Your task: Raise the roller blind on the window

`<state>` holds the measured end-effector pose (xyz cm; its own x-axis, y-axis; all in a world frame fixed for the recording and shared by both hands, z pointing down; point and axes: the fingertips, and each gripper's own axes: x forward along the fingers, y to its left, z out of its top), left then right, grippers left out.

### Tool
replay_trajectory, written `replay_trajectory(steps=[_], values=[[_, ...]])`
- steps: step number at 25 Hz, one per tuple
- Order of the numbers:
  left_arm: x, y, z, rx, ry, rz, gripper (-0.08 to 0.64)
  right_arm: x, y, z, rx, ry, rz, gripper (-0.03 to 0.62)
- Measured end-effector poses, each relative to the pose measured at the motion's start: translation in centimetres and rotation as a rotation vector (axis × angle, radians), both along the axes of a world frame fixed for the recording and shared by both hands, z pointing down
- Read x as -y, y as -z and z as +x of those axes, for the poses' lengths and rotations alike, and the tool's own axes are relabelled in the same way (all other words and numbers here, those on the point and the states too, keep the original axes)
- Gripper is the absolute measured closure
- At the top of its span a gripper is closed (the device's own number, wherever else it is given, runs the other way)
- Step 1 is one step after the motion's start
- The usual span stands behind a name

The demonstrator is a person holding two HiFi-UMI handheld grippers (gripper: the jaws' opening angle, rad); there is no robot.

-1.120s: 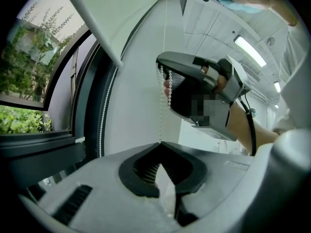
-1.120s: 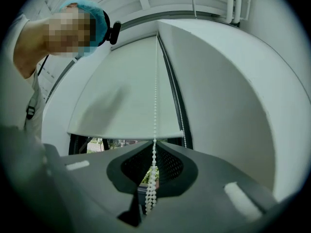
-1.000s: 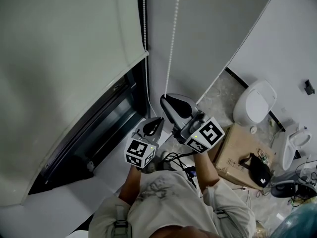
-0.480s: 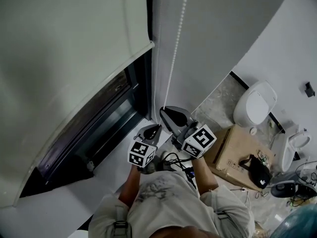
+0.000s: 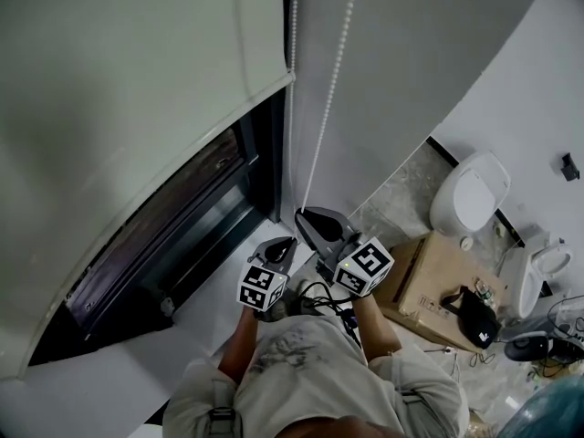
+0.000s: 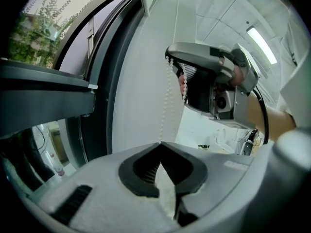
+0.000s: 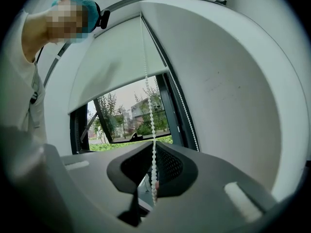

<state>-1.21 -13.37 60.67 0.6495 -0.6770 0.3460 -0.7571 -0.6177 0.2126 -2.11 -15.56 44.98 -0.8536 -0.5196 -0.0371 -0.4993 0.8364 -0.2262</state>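
Step in hand: hauling. The blind (image 5: pixel 137 80) hung part-raised, with the lower window (image 5: pixel 173 235) exposed. The right claw (image 5: pixel 310 219) was closed on the chain (image 5: pixel 330 89), the strand nipped between its tips. The left claw (image 5: pixel 281 245), just below, was also closed and apparently pinched the same strand. Next move, in my judgement: a steady downward pull, hand under hand, without slip. The chain was of small white beads, hanging straight. The blind was pale, smooth, matt fabric.
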Motion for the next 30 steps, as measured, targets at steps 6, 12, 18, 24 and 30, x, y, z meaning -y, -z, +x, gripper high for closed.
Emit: replay_trajectory(steps=[6, 12, 18, 24, 30], values=[[-0.7, 0.8, -0.5, 0.007, -0.013, 0.023, 0.534, 0.0, 0.2, -0.2, 0.012, 0.001, 0.001, 0.569], [-1.3, 4.9, -1.1, -0.038, -0.011, 0.088, 0.483, -0.1, 0.2, -0.3, 0.016, 0.0, 0.003, 0.569], [-1.1, 11.7, -2.2, -0.068, 0.009, 0.222, 0.479, 0.2, 0.1, 0.0, 0.017, -0.008, 0.001, 0.569], [-0.1, 18.3, -2.0, -0.09, 0.0, 0.353, 0.479, 0.3, 0.1, 0.2, 0.019, -0.008, 0.0, 0.569], [1.3, 25.1, -0.9, -0.125, -0.036, 0.487, 0.474, 0.0, 0.3, -0.2, 0.018, -0.001, 0.003, 0.569]])
